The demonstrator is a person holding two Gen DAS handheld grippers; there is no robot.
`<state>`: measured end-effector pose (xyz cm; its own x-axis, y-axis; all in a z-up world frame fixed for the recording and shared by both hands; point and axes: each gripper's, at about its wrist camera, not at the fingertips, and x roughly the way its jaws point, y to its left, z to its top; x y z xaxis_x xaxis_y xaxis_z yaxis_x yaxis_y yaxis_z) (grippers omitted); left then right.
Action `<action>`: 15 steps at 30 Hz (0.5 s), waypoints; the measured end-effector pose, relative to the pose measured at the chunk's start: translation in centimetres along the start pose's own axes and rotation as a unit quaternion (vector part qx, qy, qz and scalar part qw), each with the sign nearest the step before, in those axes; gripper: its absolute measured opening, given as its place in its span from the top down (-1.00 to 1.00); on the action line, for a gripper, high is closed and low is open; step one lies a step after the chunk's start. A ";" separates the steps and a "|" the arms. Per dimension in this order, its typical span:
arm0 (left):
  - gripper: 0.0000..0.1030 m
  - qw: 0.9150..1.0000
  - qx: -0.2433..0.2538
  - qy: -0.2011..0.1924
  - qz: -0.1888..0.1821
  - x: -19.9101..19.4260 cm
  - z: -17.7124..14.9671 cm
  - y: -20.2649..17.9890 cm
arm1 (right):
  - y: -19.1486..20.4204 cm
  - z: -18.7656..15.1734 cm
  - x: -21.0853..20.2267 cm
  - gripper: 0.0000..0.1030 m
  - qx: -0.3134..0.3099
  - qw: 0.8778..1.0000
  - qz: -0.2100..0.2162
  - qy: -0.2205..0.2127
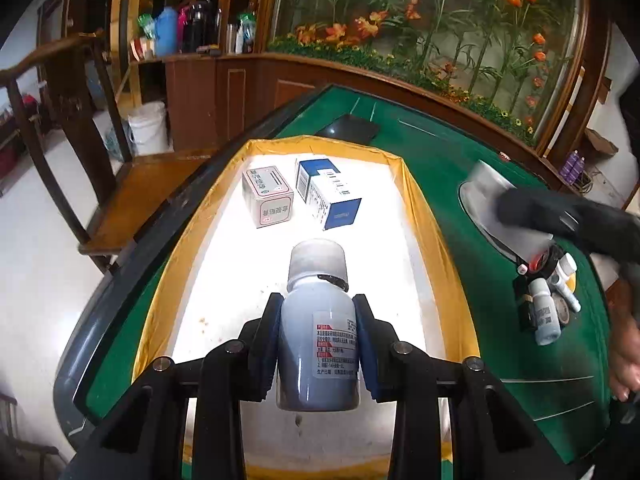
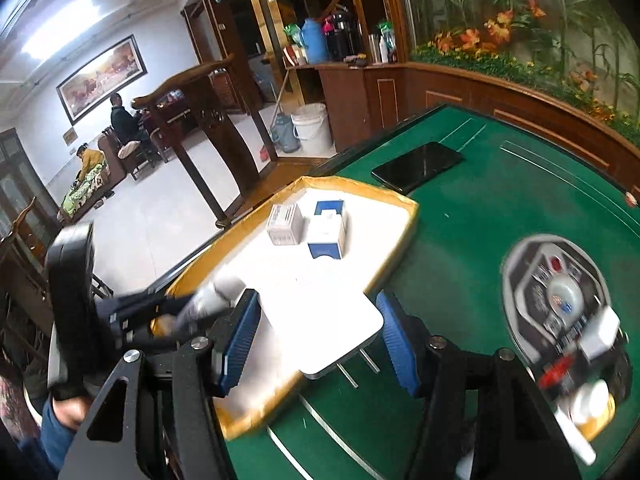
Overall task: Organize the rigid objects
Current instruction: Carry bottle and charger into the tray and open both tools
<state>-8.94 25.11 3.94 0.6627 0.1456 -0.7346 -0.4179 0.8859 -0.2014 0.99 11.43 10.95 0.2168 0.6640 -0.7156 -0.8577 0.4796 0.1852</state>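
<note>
Nearest the left wrist camera, the left gripper (image 1: 318, 320) clamps a white pill bottle (image 1: 318, 332) by its body, cap pointing away, over the near part of the yellow-rimmed tray (image 1: 420, 200); at the tray's far end a grey-white box (image 1: 267, 196) and a blue-and-white box (image 1: 328, 194) lie side by side; the right gripper (image 2: 318, 334) hangs with jaws apart and nothing between them, above the tray's right edge and the green table (image 2: 480, 208); a cluster of small bottles (image 1: 546, 304) sits on the table to the right, well apart from the tray; a dark tablet (image 2: 418, 166) lies beyond the tray's far corner.
</note>
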 end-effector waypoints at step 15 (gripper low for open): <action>0.30 0.997 -0.030 0.061 -0.021 4.5 2.7 0.7 | -2.2 7.2 12.9 -0.15 0.037 0.990 -0.105 0.085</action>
<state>-4.58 27.54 2.29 0.6018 0.0507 -0.7970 -0.4299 0.8616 -0.2698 9.07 23.09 6.17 0.3006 0.4421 -0.8451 -0.7640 0.6421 0.0641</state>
